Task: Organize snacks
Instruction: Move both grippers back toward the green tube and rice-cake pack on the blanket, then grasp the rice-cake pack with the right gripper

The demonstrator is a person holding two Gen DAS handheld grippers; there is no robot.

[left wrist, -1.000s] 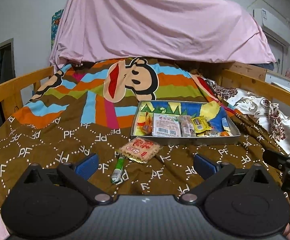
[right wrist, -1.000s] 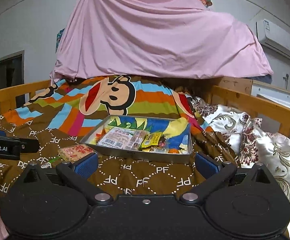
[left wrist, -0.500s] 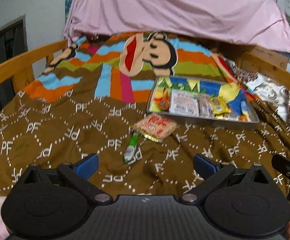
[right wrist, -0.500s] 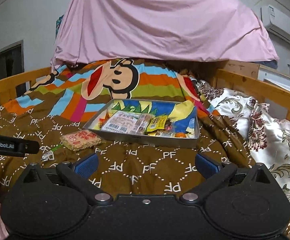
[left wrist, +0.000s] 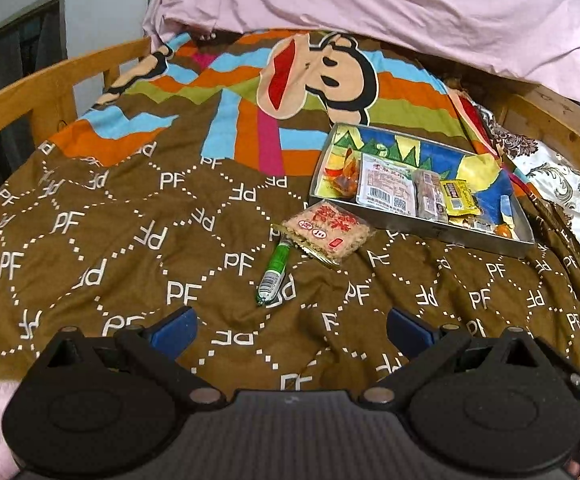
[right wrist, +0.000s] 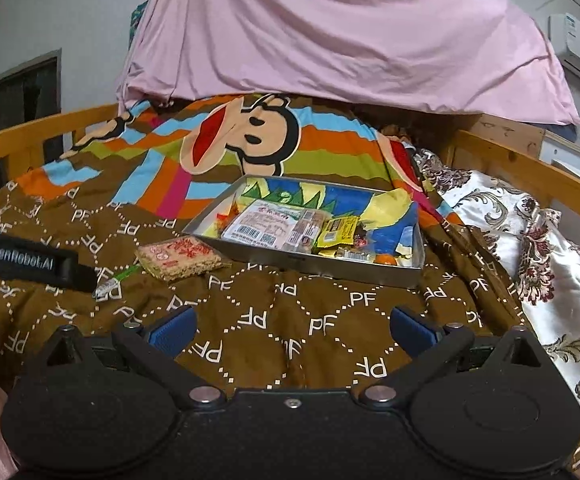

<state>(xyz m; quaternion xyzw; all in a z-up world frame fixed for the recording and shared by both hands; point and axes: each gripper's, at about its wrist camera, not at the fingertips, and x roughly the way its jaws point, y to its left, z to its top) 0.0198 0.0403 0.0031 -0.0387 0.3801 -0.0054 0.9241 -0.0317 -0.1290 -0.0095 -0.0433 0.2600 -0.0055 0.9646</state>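
The left gripper (left wrist: 292, 330) hangs low over the brown quilt (left wrist: 129, 240) with its blue-padded fingers (left wrist: 173, 330) spread wide and nothing between them; the right gripper (right wrist: 292, 328) is beside it, equally wide apart and empty, over the same cloth. Just ahead of the left one lies a thin green stick snack (left wrist: 275, 270), pointing away from it, its far end touching or tucked just under a square rice cracker packet (left wrist: 326, 230) with red lettering. That packet sits on the quilt right against the near left corner of a shallow metal tray (left wrist: 486, 240) (whether it actually leans on the wall I cannot tell). Inside the tray, crowded along the near side, are a flat white packet with a barcode (left wrist: 386, 188), a brownish wrapped bar (left wrist: 430, 196), a yellow sachet (left wrist: 460, 198) and some small orange sweets (left wrist: 504, 230). From the right camera the left gripper's black side shows at the left edge. Beyond are a cartoon monkey print (right wrist: 249, 136), wooden bed rails (left wrist: 49, 84) and a draped pink sheet (right wrist: 330, 32).
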